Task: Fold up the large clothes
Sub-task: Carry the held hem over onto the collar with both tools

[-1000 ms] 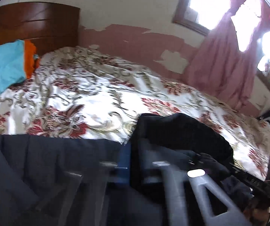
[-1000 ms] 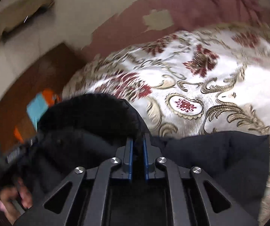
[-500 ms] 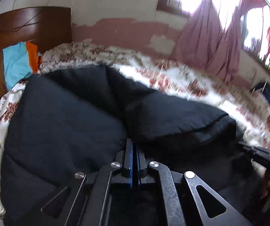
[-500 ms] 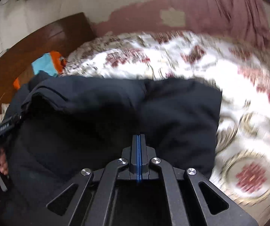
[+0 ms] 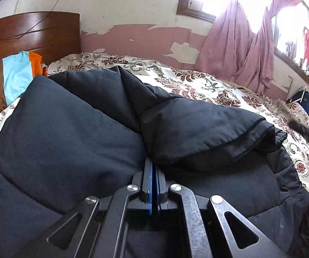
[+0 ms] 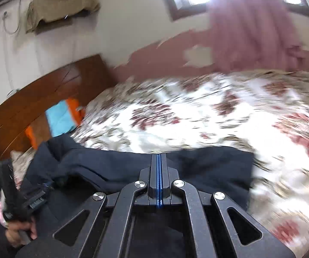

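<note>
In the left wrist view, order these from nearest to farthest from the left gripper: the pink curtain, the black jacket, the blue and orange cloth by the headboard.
1. black jacket, right at the left gripper tips.
2. blue and orange cloth, far left by the headboard.
3. pink curtain, upper right at the window wall.

The left gripper (image 5: 153, 163) has its fingertips buried under a fold of the dark jacket (image 5: 72, 142), so whether cloth sits between them cannot be told. The jacket's near hem runs off the bottom of both views. From the right wrist the floral bedspread (image 6: 197, 116) and the pink curtain (image 6: 251, 28) are smeared with blur — the pattern is unreadable. The hand (image 6: 19, 230) at the left edge (half cut off) grips something dark, its shape unclear.
</note>
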`<state>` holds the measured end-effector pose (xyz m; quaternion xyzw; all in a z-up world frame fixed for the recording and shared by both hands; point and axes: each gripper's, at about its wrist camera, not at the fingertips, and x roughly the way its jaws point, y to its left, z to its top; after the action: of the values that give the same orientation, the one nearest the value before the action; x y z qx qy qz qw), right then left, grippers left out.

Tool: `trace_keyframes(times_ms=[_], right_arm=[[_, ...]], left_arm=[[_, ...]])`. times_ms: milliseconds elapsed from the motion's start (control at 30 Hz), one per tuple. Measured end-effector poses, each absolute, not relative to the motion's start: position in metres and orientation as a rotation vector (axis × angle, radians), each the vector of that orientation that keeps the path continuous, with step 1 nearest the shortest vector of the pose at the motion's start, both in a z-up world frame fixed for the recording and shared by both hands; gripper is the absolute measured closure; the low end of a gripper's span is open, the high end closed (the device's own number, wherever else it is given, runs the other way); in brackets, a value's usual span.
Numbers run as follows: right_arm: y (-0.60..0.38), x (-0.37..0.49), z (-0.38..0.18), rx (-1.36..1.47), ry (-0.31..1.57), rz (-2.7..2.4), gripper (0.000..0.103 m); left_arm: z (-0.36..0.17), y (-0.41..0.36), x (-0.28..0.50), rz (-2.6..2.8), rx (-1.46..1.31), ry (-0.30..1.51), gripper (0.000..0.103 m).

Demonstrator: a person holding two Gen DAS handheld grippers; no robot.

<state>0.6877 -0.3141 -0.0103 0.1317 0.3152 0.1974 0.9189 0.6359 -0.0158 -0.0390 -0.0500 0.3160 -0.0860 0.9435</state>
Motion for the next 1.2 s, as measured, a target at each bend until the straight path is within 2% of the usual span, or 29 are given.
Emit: trace_keyframes(times_ms=[133,233,333,433,500,567,733,867,967,1200], right_arm=[[-0.284,0.728,-0.054,0.333,0.902,0.528,0.102],[-0.289,0.723,-0.079,0.367,0.887,0.541,0.102],[-0.293,0.720,-0.095,0.444,0.871,0.577,0.102],[-0.287,0.713,-0.099,0.423,0.846,0.569,0.102],[-0.278,0.705,-0.101,0.368,0.820,0.541,0.102],[-0.277,0.704,-0.103,0.360,0.793,0.527,0.102],[-0.298,0.702,-0.108,0.466,0.757,0.527,0.102],[-0.309,0.696,-0.106,0.492,0.707,0.435,0.103],[-0.325,0.690,-0.105,0.537,0.652,0.371,0.103],[-0.301,0.721,-0.123,0.457,0.791,0.375,0.103]], left_arm=[[-0.036,-0.012,0.635,-0.241,-0.130,0.640,0.100],[-0.025,-0.002,0.625,-0.320,-0.178,0.619,0.099],[0.001,0.007,0.602,-0.377,-0.181,0.493,0.099],[0.021,0.000,0.605,-0.427,-0.208,0.469,0.099],[0.027,-0.018,0.618,-0.481,-0.211,0.506,0.099],[0.024,-0.048,0.637,-0.520,-0.143,0.622,0.099],[-0.020,-0.093,0.676,-0.379,0.021,0.910,0.099],[-0.027,-0.088,0.689,-0.316,0.008,0.974,0.099],[-0.031,-0.098,0.687,-0.254,0.116,0.988,0.099],[-0.051,-0.110,0.717,-0.133,0.264,1.070,0.099]])
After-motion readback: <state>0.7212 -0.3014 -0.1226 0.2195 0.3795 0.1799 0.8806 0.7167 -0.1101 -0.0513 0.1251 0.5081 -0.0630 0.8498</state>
